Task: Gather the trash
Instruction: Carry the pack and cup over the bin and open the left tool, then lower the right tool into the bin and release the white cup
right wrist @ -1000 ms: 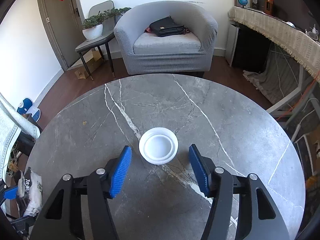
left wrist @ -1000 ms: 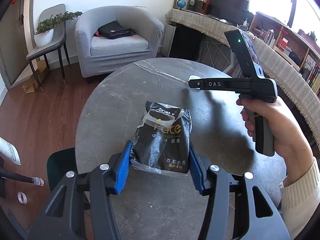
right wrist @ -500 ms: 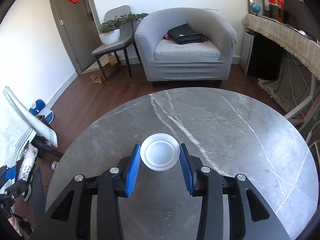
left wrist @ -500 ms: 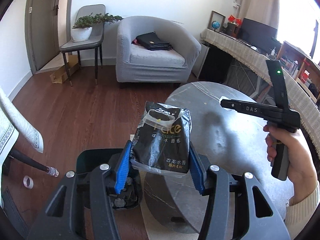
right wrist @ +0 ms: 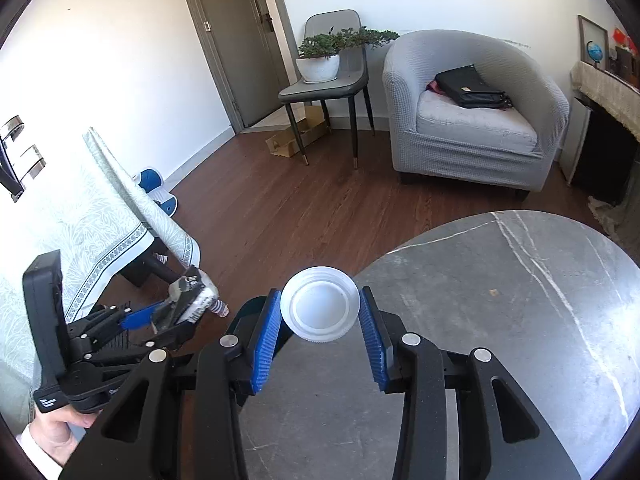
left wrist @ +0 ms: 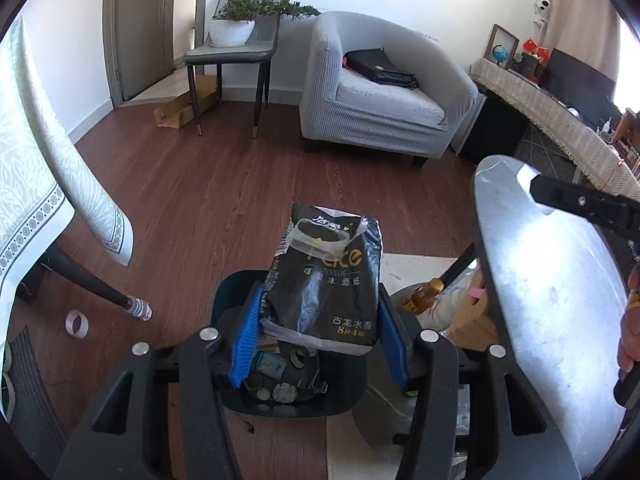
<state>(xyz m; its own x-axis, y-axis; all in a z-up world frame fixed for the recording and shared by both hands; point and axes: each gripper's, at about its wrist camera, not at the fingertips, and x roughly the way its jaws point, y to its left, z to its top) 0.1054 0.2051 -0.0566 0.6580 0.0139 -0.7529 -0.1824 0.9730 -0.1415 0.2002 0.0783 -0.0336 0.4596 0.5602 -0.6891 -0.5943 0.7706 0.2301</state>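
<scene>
Left gripper (left wrist: 318, 332) grasping tissue pack (left wrist: 326, 276) above bin (left wrist: 224, 300), lower centre; right gripper (right wrist: 320, 330) clenched on lid (right wrist: 319, 309); neither dropped yet.

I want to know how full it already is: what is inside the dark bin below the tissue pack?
In the bin lie grey crumpled bits, round cap-like pieces and a bluish wrapper. The tissue pack and the left gripper cover its far half.
</scene>
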